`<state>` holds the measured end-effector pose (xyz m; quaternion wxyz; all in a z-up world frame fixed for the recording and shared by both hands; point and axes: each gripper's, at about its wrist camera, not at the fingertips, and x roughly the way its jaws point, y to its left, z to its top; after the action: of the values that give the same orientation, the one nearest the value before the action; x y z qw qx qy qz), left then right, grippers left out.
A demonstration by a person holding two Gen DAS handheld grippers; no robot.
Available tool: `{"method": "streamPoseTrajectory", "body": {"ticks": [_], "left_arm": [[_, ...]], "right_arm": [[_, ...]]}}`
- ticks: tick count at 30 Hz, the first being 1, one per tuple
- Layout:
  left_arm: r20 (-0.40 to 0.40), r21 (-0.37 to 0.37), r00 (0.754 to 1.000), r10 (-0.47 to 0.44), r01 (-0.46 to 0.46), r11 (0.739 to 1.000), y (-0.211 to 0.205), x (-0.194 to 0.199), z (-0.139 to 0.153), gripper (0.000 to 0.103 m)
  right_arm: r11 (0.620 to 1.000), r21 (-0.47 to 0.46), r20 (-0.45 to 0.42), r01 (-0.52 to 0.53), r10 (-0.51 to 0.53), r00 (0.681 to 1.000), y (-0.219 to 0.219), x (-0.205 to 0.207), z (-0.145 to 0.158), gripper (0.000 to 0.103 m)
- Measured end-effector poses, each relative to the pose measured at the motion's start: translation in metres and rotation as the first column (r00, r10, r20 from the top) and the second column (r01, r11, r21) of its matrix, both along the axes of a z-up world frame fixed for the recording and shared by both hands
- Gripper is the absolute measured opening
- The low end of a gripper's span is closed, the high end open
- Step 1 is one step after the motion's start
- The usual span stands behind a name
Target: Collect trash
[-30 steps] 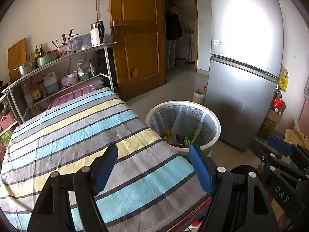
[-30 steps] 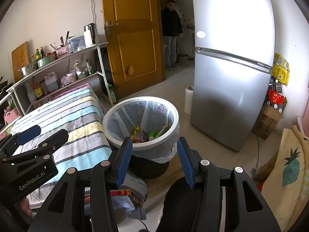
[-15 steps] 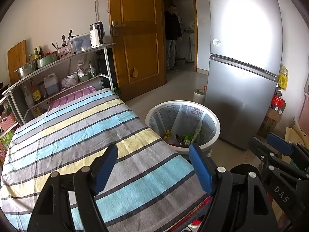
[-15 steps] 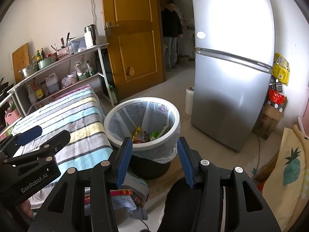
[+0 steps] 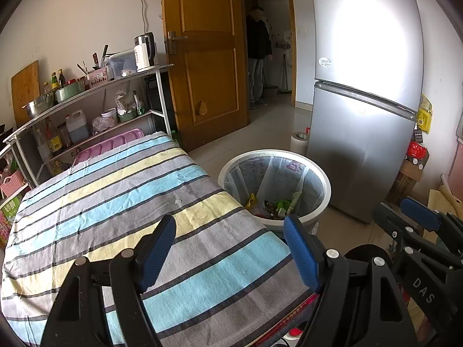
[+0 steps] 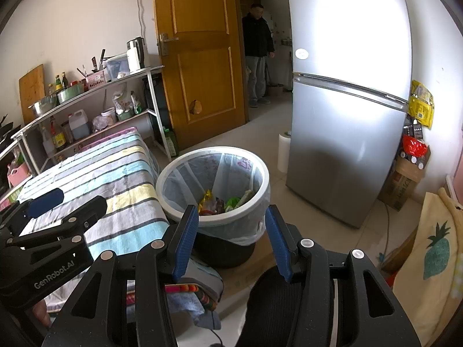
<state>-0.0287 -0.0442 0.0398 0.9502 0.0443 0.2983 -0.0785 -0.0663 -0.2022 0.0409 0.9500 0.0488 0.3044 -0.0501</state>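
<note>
Trash [image 5: 272, 204] lies in the lined bin [image 5: 318, 173] beside the striped tabletop [image 5: 115, 202]; the left claw [image 5: 230, 248] gapes empty above the cloth. Right view: the right claw [image 6: 231, 240] hangs spread, empty, over the bin [image 6: 173, 173].

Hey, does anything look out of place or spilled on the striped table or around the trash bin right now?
One small white scrap lies on the striped tablecloth. No spill shows around the trash bin, and its wrappers sit inside the liner.
</note>
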Motion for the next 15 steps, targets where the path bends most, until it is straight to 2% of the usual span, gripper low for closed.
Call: {"method": "streamPoseTrajectory", "body": {"ticks": [15], "left_arm": [[-0.005,0.001,1.0,-0.005,0.005,1.0,0.0017,-0.0018,-0.0002,0.079]], "right_arm": [[1.0,0.001,-0.002,-0.004,0.004,1.0,0.0002,-0.0002,0.0,0.049]]}}
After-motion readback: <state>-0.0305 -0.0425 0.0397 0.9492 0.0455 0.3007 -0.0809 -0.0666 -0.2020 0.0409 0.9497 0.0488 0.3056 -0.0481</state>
